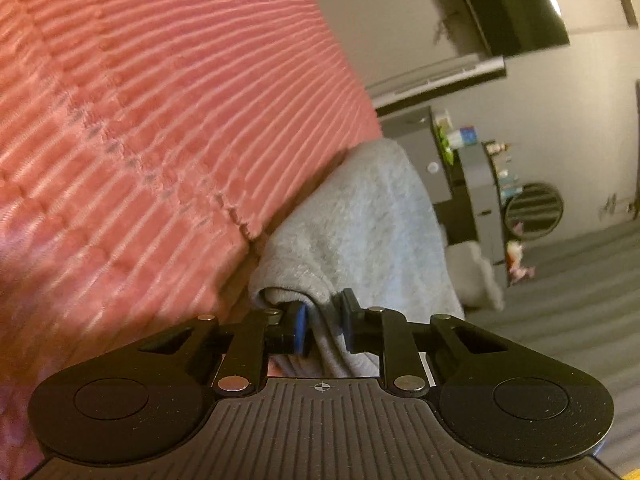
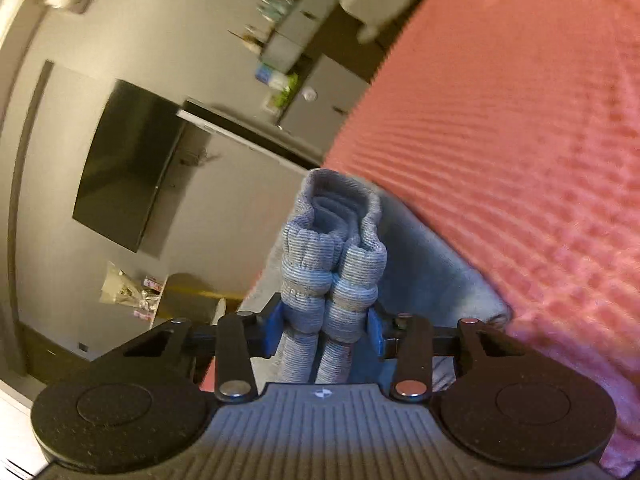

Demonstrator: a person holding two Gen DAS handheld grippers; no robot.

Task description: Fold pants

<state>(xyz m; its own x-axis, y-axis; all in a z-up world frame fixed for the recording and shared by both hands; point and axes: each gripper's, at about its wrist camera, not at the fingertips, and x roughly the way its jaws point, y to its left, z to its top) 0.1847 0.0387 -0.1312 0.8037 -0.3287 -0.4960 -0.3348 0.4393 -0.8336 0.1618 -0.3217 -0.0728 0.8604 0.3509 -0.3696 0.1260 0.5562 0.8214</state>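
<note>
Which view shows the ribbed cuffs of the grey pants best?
The right wrist view: both ribbed cuffs sit bunched between the right gripper's fingers, sharp and central. The left wrist view shows only plain fleece of the pants, no cuffs.

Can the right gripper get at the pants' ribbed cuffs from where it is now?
Yes, it looks so: the right gripper already has both ribbed cuffs bunched between its blue pads, with nothing in the way. The pink bedspread lies off to one side.

Pants (image 1: 360, 216) lay on ribbed bedspread (image 1: 160, 120); each gripper, left (image 1: 324, 326) and right (image 2: 326, 328), clamped a fold of them.
</note>
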